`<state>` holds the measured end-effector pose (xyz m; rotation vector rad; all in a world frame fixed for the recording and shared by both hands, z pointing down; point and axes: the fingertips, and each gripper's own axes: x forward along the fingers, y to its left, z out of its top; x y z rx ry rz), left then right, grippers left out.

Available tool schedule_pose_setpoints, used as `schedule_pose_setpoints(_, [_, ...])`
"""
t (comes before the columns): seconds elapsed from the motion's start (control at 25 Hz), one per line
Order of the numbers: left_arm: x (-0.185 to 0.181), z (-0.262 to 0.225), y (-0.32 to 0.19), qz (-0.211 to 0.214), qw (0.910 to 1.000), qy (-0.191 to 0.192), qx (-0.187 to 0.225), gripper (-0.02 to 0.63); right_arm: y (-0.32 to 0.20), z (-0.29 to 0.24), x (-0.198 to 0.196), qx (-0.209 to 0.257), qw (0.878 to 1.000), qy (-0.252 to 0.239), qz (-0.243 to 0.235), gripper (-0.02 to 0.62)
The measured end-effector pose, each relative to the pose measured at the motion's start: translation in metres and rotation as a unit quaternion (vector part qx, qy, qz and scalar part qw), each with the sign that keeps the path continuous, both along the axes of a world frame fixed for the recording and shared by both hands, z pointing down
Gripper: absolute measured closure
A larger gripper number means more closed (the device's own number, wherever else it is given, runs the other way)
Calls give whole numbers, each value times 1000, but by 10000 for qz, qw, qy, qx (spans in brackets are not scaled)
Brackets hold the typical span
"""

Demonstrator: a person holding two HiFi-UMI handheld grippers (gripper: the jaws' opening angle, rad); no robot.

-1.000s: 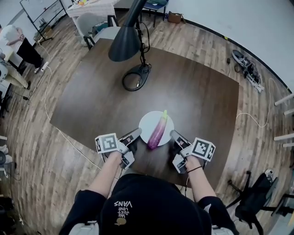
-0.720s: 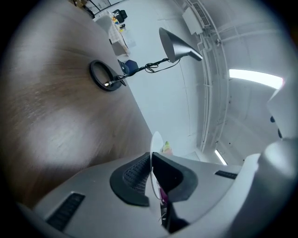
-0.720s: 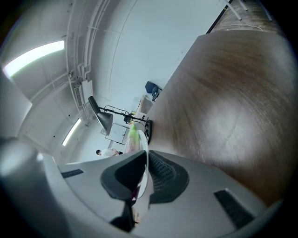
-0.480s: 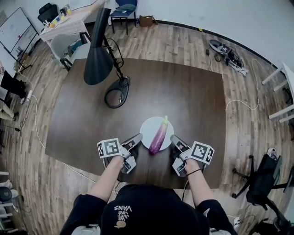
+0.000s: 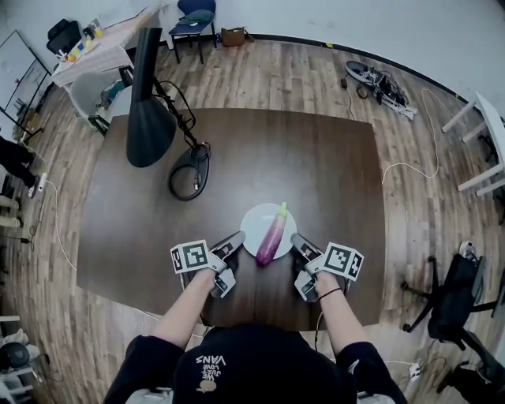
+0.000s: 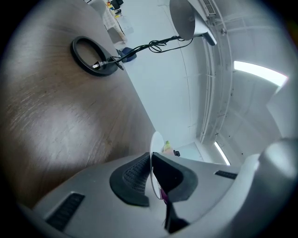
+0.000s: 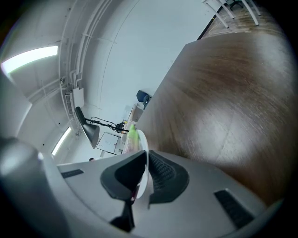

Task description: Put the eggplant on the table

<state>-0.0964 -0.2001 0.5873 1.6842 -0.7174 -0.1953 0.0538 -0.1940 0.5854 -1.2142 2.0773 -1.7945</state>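
- Your left gripper (image 5: pixel 236 237) and right gripper (image 5: pixel 297 239) are over a dark brown table (image 5: pixel 300 150), near its edge closest to you.
- Ahead and left of your left gripper, a black desk lamp (image 5: pixel 148 118) stands on it.
- Wood-plank floor (image 5: pixel 410 229) surrounds the table, with a white wall (image 5: pixel 363 20) far ahead.
- Right of your right gripper, on the floor, is a black office chair (image 5: pixel 458 292).

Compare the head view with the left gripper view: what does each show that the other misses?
Head view only: the right gripper, the person's arms, and the whole purple eggplant lying across the plate.
Left gripper view only: the jaws of the left gripper clamped on the plate's rim, seen edge-on.
Both: the plate, the eggplant's green tip, the desk lamp and the dark table.
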Motion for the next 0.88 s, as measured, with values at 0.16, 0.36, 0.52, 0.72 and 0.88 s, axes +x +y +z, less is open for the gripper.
schedule_pose_setpoints(0.16, [4, 14, -17, 132, 9997, -178, -77, 583, -15, 15, 5, -80, 9999, 118, 38, 565])
schedule_pose_setpoints(0.36, [13, 25, -33, 249, 9989, -377, -105, 583, -27, 33, 12, -233, 9994, 238, 48, 565])
schedule_pose_setpoints(0.52, [14, 44, -38, 326, 9977, -498, -332, 583, -34, 48, 13, -360, 9986, 379, -19, 565])
schedule_pose_setpoints(0.72, [17, 61, -43, 466, 9945, -757, -551, 583, -39, 63, 15, -541, 9976, 443, -10, 565])
schedule_pose_setpoints(0.88, [20, 68, -46, 691, 9900, -1054, -636, 583, -41, 70, 17, -670, 9965, 497, -17, 565])
